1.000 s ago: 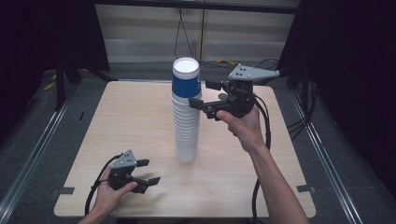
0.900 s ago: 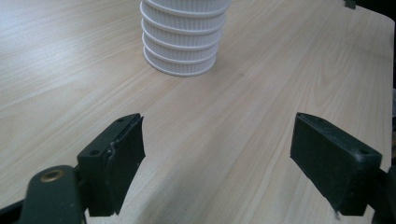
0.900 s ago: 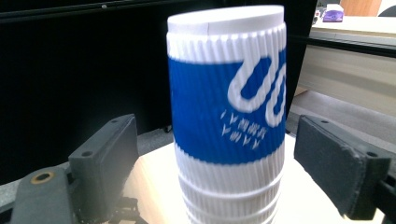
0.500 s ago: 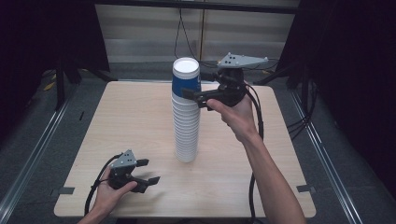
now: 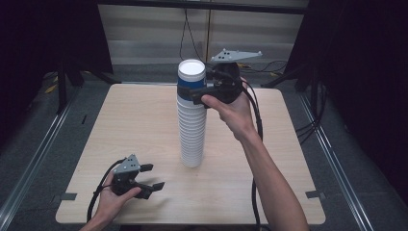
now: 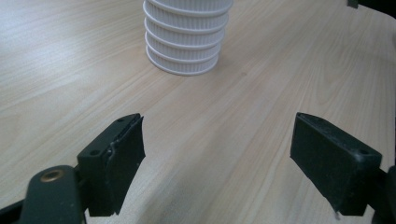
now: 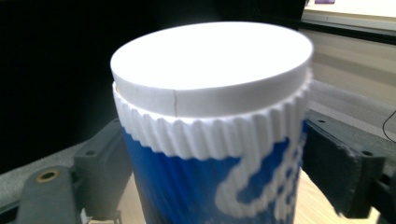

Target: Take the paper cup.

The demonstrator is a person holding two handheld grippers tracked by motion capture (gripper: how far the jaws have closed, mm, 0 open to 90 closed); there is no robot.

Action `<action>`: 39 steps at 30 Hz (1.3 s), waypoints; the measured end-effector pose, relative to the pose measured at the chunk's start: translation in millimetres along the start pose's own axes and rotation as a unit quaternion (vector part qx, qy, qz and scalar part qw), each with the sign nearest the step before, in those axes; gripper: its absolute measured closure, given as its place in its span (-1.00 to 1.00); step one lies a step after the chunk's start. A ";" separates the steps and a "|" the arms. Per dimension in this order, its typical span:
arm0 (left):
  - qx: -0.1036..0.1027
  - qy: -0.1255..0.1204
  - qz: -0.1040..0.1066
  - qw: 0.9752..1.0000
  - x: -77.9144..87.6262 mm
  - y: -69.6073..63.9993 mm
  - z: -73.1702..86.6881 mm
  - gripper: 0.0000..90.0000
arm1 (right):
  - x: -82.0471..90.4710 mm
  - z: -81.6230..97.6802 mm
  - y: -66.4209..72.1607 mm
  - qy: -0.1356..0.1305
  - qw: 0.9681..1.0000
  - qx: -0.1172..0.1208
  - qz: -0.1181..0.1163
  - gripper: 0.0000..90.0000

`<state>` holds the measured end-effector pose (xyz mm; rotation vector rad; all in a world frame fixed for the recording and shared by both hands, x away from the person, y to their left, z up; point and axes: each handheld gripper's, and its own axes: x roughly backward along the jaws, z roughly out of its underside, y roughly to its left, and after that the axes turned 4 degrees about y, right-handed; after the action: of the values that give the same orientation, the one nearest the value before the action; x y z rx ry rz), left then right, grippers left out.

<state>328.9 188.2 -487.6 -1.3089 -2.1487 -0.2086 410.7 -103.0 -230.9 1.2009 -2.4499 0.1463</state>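
A light wooden table (image 5: 144, 125) stands in a dark room, with black curtains at both sides and pale wall panels behind it.

Near the table's middle stands a tall stack of cups (image 5: 191, 126), all set upside down and nested. The lower cups are white and ribbed; their rims show as close rings in the left gripper view (image 6: 186, 35), where the upper part of the stack is cut off by the frame edge. The top cup (image 5: 191, 79) is blue with a white ribbed pattern, and its flat white base faces up (image 7: 212, 56). The insides of the cups are hidden, so any contents cannot be seen.

The right gripper (image 5: 204, 92) is held level at the top cup, one jaw on each side of the blue band. Its jaws have just been closing with the cup between them. In the right gripper view both pads lie against the cup wall or just beside it; whether they press on it cannot be told. The right hand (image 5: 231, 110) partly covers the gripper body.

The left gripper (image 5: 146, 177) rests low near the table's front left corner, well apart from the stack. Its jaws stand wide apart with bare table between them (image 6: 217, 149).
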 end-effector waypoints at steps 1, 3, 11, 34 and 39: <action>0.000 0.001 -0.001 1.000 0.4 -0.1 0.0 -0.61 | -1.0 -0.3 0.8 0.003 1.000 0.002 0.005 -0.60; 0.000 0.000 -0.001 1.000 0.6 -0.1 0.1 -0.61 | -3.6 -1.1 1.1 0.002 1.000 0.001 0.004 -0.58; 0.001 0.001 -0.004 1.000 0.7 0.0 0.2 -0.61 | -6.7 -2.5 -0.5 -0.001 1.000 -0.006 -0.002 -0.49; 0.007 -0.001 -0.014 1.000 1.6 1.6 0.6 -0.61 | 3.4 -7.7 0.7 -0.060 0.998 -0.008 -0.013 -0.46; 0.009 -0.001 -0.016 1.000 2.1 2.4 0.9 -0.61 | 5.6 -8.3 1.2 -0.072 0.997 -0.008 -0.015 -0.45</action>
<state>329.9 191.4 -487.6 -1.2652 -2.1706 -0.2010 409.3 -104.1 -221.0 1.2813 -2.5493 0.0326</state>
